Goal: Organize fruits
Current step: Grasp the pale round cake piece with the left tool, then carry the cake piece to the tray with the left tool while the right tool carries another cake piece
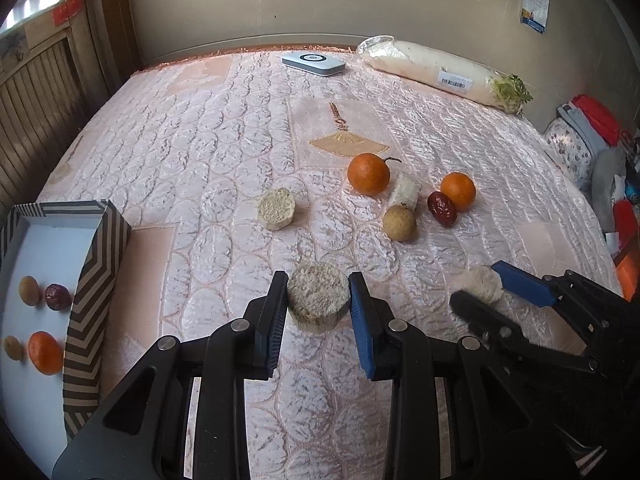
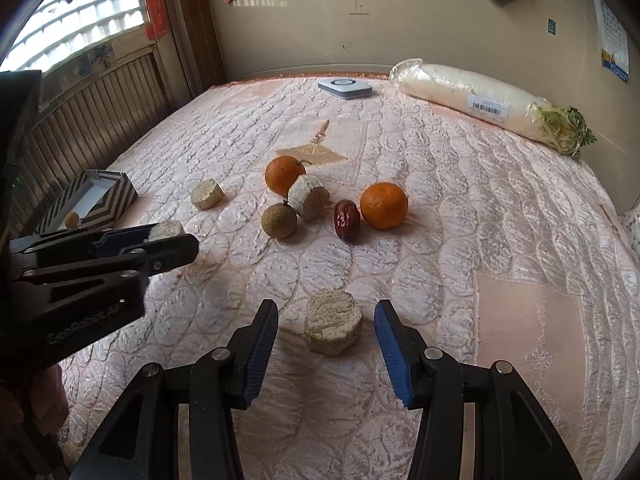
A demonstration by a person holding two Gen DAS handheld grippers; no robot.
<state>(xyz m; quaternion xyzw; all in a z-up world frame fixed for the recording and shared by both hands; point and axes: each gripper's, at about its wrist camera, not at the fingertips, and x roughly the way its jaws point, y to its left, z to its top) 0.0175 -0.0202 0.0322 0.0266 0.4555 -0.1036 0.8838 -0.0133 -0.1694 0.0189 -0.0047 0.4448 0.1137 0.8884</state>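
My left gripper is shut on a pale round sugarcane chunk; it also shows in the right wrist view. My right gripper is open around another chunk lying on the bed; the jaws stand apart from it. The right gripper also shows in the left wrist view. Loose on the bed: two oranges, a red date, a longan and two more chunks.
A striped box at the left holds an orange, a date and two longans. A wrapped white radish and a flat white device lie at the far edge. Clutter sits at the right.
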